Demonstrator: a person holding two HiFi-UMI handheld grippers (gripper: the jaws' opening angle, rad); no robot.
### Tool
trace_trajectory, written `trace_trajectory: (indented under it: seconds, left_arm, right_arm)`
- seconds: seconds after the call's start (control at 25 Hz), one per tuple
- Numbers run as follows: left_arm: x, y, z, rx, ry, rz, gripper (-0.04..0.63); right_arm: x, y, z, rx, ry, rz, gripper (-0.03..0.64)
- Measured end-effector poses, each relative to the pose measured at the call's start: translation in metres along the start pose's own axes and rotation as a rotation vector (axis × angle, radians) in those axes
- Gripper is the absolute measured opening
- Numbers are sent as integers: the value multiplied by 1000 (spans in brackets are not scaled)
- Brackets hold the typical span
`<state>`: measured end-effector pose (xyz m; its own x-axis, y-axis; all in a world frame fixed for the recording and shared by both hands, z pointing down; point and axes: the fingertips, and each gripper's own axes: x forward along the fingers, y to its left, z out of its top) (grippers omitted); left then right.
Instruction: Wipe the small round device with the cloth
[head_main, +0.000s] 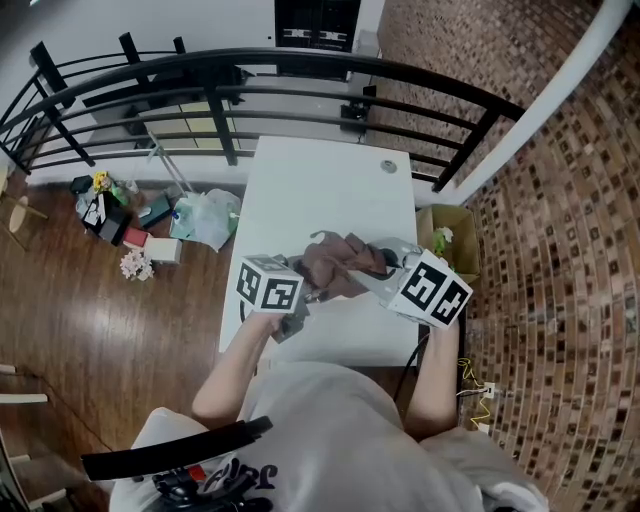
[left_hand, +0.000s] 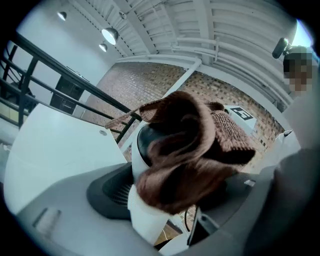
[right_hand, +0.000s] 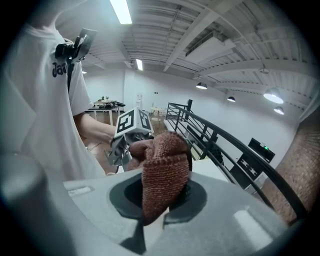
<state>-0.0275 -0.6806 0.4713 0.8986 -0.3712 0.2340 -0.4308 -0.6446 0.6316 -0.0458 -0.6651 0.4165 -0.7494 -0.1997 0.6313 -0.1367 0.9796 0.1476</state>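
Contact between cloth and casing is what this step lives on, and it looks only partly made. The left tongs (left_hand: 165, 202) stand wide and pinch the small round device (left_hand: 144, 150) by its white body, holding it in the air above the near edge of the counter (head_main: 320, 190). The right tongs (right_hand: 160, 197) are pressed together on a fold of the brown cloth (right_hand: 166, 170), whose bunched mass drapes over the top of the device and hides much of its dark face.

To do it well, I judge the right tongs should draw the cloth flat against the casing and not let it sit as a loose heap, then sweep round the curve in short strokes. The left tongs should grip firmly, since the push of the wipe could twist the smooth body out sideways. Turning the device between strokes would bring the covered sides under the cloth. Working low over the counter limits harm from a slip.
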Motion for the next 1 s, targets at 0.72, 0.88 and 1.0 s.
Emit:
trace_trajectory:
  seconds: [0.72, 0.88, 1.0]
  left_arm:
    - [-15, -19, 22, 15, -94, -125, 359]
    - [-9, -35, 20, 40, -101, -182, 359]
    - [-11, -39, 17, 45, -112, -211, 359]
  right_arm:
    - [-67, -15, 47, 208, -405, 67, 26]
    - [-39, 7, 42, 246, -370, 161, 26]
    - [-39, -4, 41, 299, -425, 114, 26]
